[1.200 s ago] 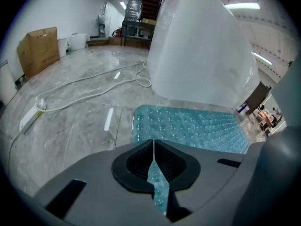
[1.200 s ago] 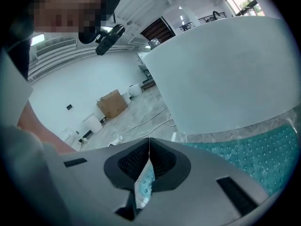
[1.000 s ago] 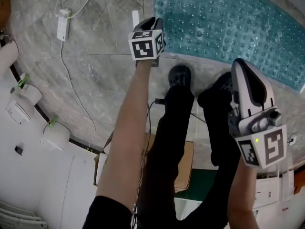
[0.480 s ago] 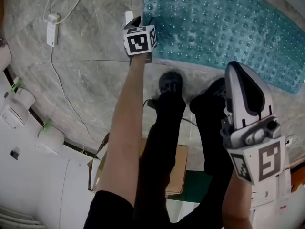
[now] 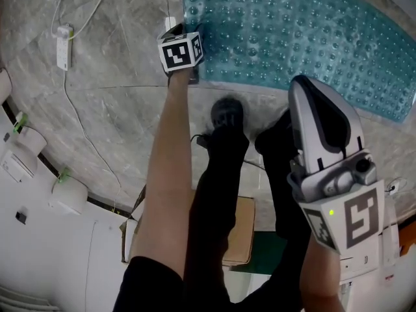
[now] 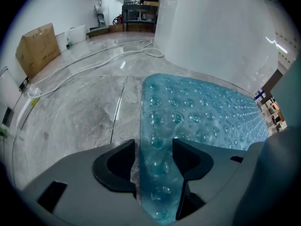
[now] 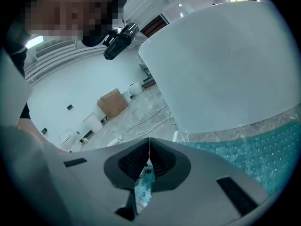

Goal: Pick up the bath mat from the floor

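The teal bath mat (image 5: pixel 292 38) with round bumps lies flat on the grey stone floor. My left gripper (image 5: pixel 184 28) is down at its near left corner. In the left gripper view the mat's left edge (image 6: pixel 160 140) runs between the jaws of the left gripper (image 6: pixel 154 147), which are opening; the pads stand apart from it. My right gripper (image 5: pixel 307 88) hangs high above the floor, near the person's legs, with its jaws shut tip to tip on nothing. In the right gripper view the mat (image 7: pixel 263 149) lies far below the right gripper (image 7: pixel 149 145).
The person's dark shoes (image 5: pixel 226 112) stand just short of the mat's near edge. A white power strip (image 5: pixel 63 46) and its cable lie on the floor at the left. A cardboard box (image 5: pixel 242 229) sits behind the legs. A tall white curved wall (image 6: pixel 216 27) rises beyond the mat.
The left gripper has reached further forward along the mat's left corner. The right gripper stays raised, almost where it was.
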`<state>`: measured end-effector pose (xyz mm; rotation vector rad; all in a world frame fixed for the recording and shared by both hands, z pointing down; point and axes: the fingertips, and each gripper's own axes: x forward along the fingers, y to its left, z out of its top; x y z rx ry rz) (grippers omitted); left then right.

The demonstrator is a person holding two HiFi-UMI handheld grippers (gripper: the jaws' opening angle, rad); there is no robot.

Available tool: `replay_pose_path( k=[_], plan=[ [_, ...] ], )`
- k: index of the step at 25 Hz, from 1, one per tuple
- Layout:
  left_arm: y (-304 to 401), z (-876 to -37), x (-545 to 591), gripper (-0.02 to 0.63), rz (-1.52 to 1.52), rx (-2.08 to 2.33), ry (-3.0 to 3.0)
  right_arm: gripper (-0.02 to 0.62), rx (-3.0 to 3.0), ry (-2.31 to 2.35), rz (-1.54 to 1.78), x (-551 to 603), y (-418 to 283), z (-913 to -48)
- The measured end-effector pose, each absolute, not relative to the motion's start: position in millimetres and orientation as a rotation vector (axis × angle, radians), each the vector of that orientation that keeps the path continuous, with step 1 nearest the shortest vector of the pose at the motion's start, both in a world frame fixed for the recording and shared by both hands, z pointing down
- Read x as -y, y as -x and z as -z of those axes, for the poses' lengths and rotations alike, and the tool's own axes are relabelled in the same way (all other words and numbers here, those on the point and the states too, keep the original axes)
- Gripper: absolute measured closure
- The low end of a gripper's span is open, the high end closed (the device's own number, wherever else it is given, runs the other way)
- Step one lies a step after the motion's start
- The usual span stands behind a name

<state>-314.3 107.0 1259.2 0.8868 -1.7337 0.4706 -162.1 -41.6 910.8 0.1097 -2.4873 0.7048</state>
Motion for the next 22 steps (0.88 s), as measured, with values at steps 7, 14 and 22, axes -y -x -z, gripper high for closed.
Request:
replay_pose_path(
  k=[7, 14, 22],
  plan=[
    [310.0, -1258.7, -102.7, 0.406, -0.523, 1.715, -0.902, 0.581, 2.492, -0.115, -0.671, 38.6, 163.4, -910.3],
    [302.0, -1254.0, -96.2, 0.512, -0.584, 1.705, -0.935, 0.581, 2.515, -0.121, -0.765, 34.0, 170.9, -899.2],
    [282.2, -1208.2, -80.6, 0.541, -0.666, 1.713, -1.010, 0.581, 2.520, -0.173, -0.678, 42.0, 152.8, -897.6]
  ],
)
